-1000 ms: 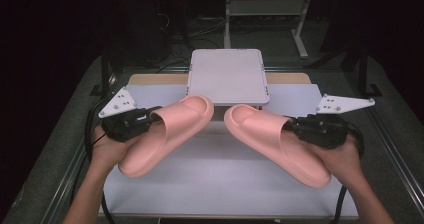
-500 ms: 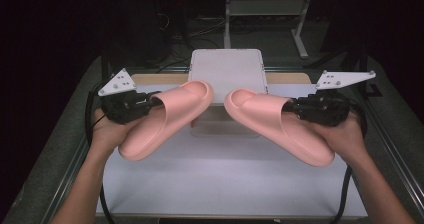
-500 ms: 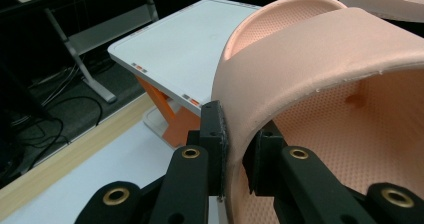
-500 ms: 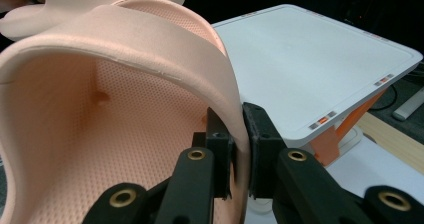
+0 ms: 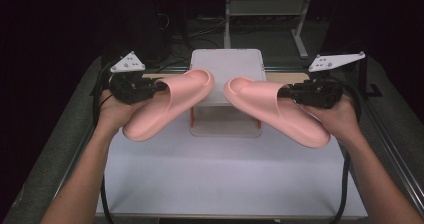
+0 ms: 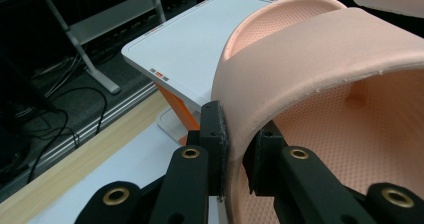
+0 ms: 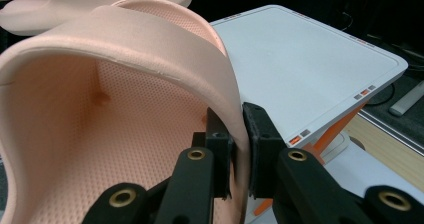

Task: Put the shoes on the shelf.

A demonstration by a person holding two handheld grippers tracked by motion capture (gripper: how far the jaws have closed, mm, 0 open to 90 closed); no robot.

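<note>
We hold two pink slippers over the counter point(image 5: 225, 174), each near the white stand point(image 5: 227, 66): left tongs point(image 5: 150, 86) clamp the left slipper point(image 5: 165, 106), right tongs point(image 5: 295, 91) clamp the right slipper point(image 5: 275, 109).

Two salmon-pink foam slides, matching pair, thick soles, broad upper strap, dotted texture on footbed

Left slide point(image 5: 165, 104): off table, held in air over its left half, toe pointing inward and away toward table's middle, heel lower and nearer table's front edge; strap pinched at outer side edge

Right slide point(image 5: 275, 109): mirror pose over right half, toe inward, heel trailing down to the right; strap pinched likewise

Toes near each other, not touching
</note>
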